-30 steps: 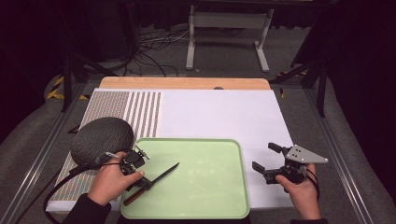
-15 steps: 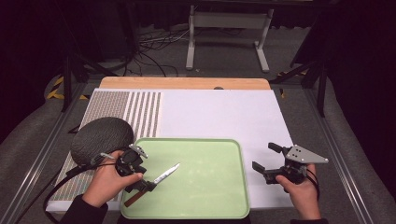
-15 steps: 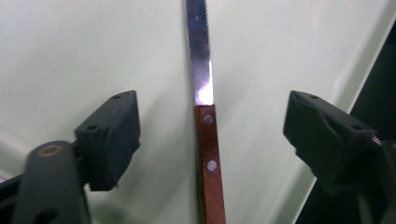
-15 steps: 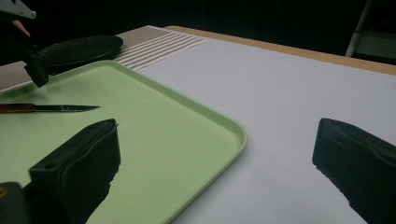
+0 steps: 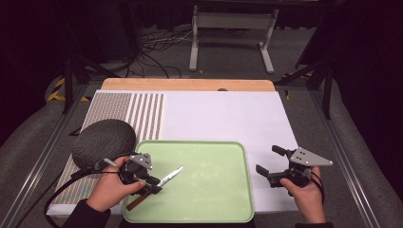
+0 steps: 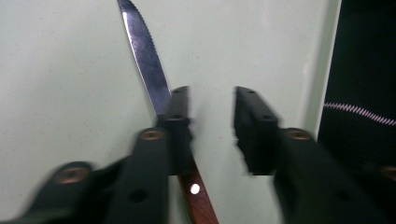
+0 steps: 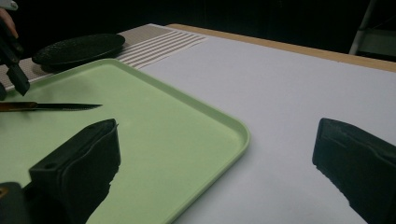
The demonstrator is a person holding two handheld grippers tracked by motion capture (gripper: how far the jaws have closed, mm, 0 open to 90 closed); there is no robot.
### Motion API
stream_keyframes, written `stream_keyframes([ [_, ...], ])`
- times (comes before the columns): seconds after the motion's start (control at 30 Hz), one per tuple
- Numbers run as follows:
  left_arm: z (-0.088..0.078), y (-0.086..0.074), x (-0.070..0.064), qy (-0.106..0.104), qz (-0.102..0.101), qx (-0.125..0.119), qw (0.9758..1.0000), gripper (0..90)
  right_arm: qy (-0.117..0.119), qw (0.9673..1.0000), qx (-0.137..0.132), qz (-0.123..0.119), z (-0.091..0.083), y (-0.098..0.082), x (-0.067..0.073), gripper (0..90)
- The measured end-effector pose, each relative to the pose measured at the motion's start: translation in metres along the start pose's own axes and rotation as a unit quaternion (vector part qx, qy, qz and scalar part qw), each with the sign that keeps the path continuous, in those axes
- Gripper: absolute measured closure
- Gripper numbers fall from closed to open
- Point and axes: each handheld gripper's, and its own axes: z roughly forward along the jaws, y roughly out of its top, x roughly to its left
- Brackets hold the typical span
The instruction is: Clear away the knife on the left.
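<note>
A knife (image 5: 172,175) with a serrated steel blade and a brown wooden handle lies on the pale green tray (image 5: 214,199), its tip pointing up and right. My left gripper (image 5: 153,185) hovers over the place where blade and handle meet. In the left gripper view the knife (image 6: 144,56) passes under one jaw. The left gripper (image 6: 212,93) has just been closing; a gap remains and only bare tray (image 6: 70,93) lies in it. My right gripper (image 5: 267,159) stands open over the white sheet, right of the tray, holding nothing.
A dark round plate (image 5: 102,140) sits left of the tray on a striped mat (image 5: 142,109). A white sheet (image 5: 223,114) covers the table behind and right of the tray. The right gripper view has the tray's corner (image 7: 233,130), knife (image 7: 56,106) and plate (image 7: 79,46).
The left hand has shifted slightly over the knife. The blade looked dark a second ago and now catches the light. The right hand has kept still.
</note>
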Motion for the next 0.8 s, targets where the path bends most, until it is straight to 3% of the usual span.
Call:
stream_keyframes([
  [0.13, 0.005, -0.001, 0.002, -0.002, 0.009, 0.005, 0.9999, 90.0, 0.001, 1.0000, 0.001, 0.000, 0.000, 0.000, 0.000, 1.8],
  [0.47, 0.021, -0.001, 0.007, -0.020, 0.018, 0.025, 0.9993, 90.0, 0.002, 1.0000, 0.006, 0.000, 0.001, -0.001, 0.000, 1.8],
  [0.8, 0.022, -0.002, 0.008, -0.013, 0.018, 0.041, 0.9989, 90.0, 0.004, 1.0000, 0.006, 0.000, 0.001, -0.001, -0.001, 1.9],
])
